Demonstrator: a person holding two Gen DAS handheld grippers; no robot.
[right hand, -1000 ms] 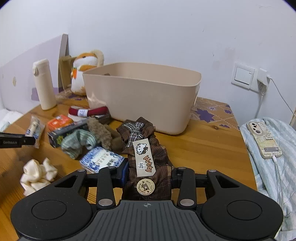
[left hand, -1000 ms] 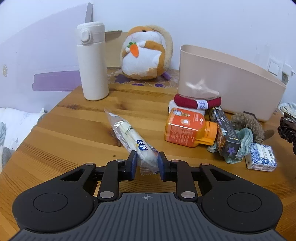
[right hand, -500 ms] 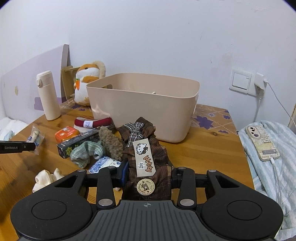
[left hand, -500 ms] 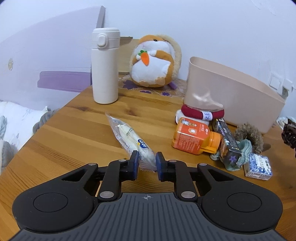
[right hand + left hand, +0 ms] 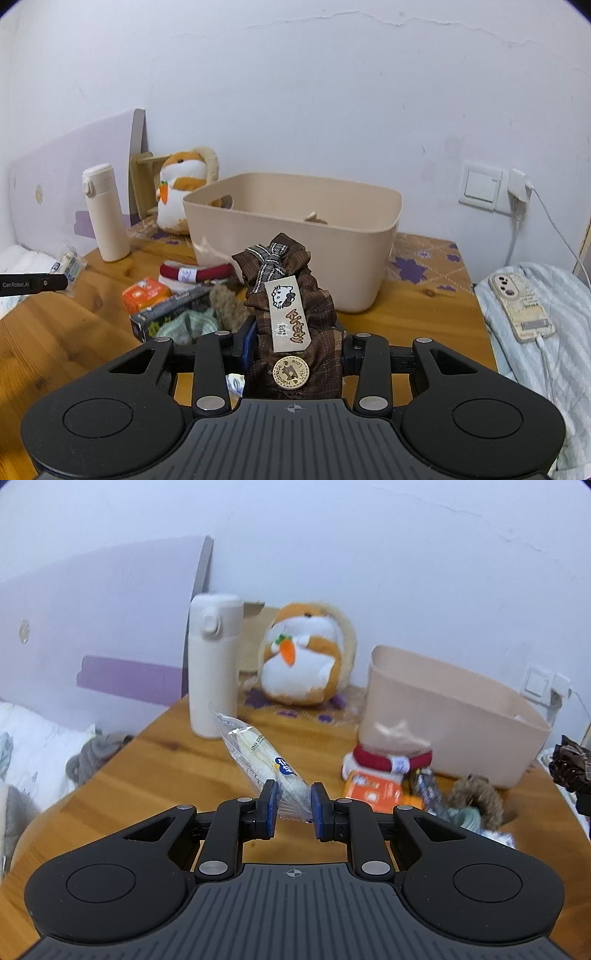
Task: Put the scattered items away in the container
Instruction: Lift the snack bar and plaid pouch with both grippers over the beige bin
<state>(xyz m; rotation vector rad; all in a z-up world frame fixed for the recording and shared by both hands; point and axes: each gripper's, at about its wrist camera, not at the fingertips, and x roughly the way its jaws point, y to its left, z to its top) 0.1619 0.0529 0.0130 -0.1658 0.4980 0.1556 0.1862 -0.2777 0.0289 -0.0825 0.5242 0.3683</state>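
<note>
My left gripper (image 5: 293, 805) is shut on a clear snack packet (image 5: 258, 755) and holds it tilted up, off the wooden table (image 5: 177, 760). My right gripper (image 5: 295, 343) is shut on a brown plaid scrunchie (image 5: 291, 295) with a Hello Kitty tag, held above the table in front of the beige tub (image 5: 295, 236). The tub also shows at the right of the left wrist view (image 5: 450, 720). Beside the tub lie an orange bottle (image 5: 146, 295), a red and white band (image 5: 195, 273), a dark box (image 5: 170, 314), a green sock (image 5: 192, 325) and a furry brown scrunchie (image 5: 227, 306).
A cream flask (image 5: 212, 668) and a plush hamster (image 5: 306, 661) stand at the back left of the table. A phone (image 5: 521, 299) lies on striped bedding to the right, its cable running to a wall socket (image 5: 519, 188). White bedding (image 5: 29, 746) lies left of the table.
My left gripper has closed on the snack packet and lifted it off the table. My right gripper has risen with the scrunchie, so the tub's inside shows.
</note>
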